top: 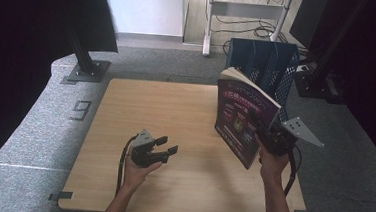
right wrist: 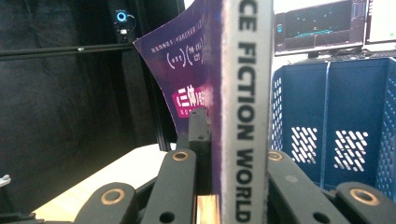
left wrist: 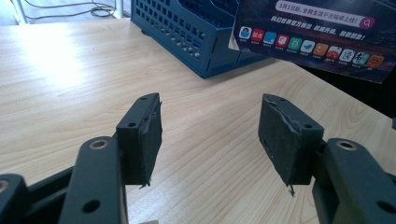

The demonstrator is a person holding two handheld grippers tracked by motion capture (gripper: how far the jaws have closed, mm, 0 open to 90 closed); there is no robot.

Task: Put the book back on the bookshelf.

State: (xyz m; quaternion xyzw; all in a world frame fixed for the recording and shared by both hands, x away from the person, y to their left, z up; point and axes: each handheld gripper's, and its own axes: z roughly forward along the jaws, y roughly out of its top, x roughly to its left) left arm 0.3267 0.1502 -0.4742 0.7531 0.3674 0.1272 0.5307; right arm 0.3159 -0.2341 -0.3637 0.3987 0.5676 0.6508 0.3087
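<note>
- Right hand-held gripper point(top: 263, 127) is clamped on a purple magazine point(top: 243, 115); in the right gripper view the jaws press both sides of the magazine point(right wrist: 233, 93) near its grey spine, which reads "FICTION WORLD".
- Magazine is held off the tabletop point(top: 185, 116), standing roughly upright and tilted, over the right side of the table; its cover faces left toward the middle.
- Directly behind the magazine, at the far right of the tabletop, stands a blue perforated file holder point(top: 269, 66). In the right gripper view the file holder point(right wrist: 336, 126) sits just right of the spine. Contact between magazine and holder cannot be judged.
- Left hand-held gripper point(top: 168, 145) rests low over the near-left middle of the tabletop, held in the person's left hand point(top: 139, 170), jaws pointing right.
- Left hand-held gripper point(left wrist: 210, 135) is released: jaws stand apart with bare wood grain between them, pads worn at the edges.
- In the left gripper view the lower edge of the magazine point(left wrist: 317, 42) shows a row of coloured app icons at upper right, with the file holder point(left wrist: 187, 32) beside it at the far side.
- A grey three-cornered plate point(top: 302, 131) projects right from the right hand-held gripper.
</note>
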